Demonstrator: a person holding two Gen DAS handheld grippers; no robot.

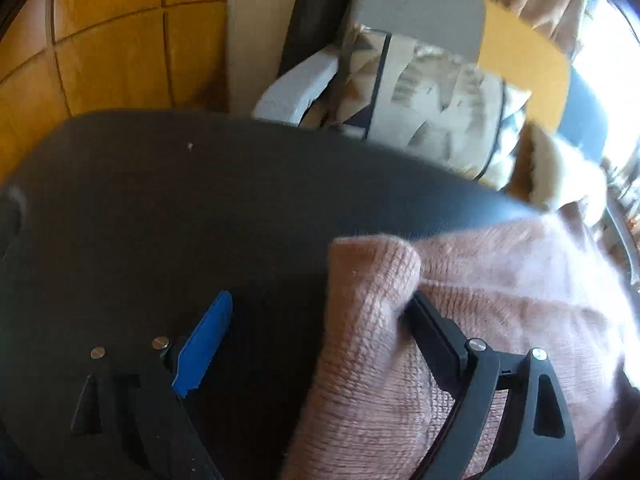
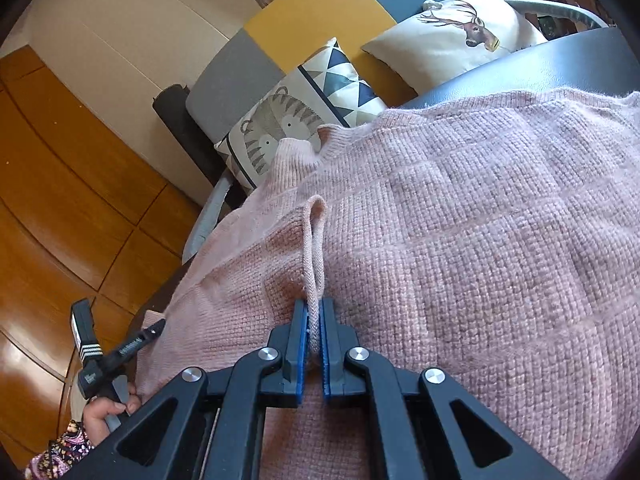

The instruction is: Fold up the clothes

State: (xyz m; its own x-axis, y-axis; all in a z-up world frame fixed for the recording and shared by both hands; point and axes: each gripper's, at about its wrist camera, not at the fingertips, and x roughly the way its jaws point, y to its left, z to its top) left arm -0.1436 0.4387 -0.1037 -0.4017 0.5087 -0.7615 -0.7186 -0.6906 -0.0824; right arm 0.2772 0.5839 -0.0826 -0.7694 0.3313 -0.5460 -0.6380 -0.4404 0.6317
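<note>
- My right gripper (image 2: pixel 314 330) pinches a fold of the pink sweater (image 2: pixel 480 220); tiger pillow (image 2: pixel 280 120) sits at eleven o'clock
- My left gripper (image 1: pixel 316 312) is wide open, holding nothing; sweater edge lies between its fingers on the black table (image 1: pixel 160 200)

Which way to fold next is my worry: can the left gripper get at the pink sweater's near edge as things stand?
Probably yes. The left gripper stands open with the pink sweater edge already lying between its fingers, on the black table, nothing in the way. The right gripper is shut on a fold of it.
</note>
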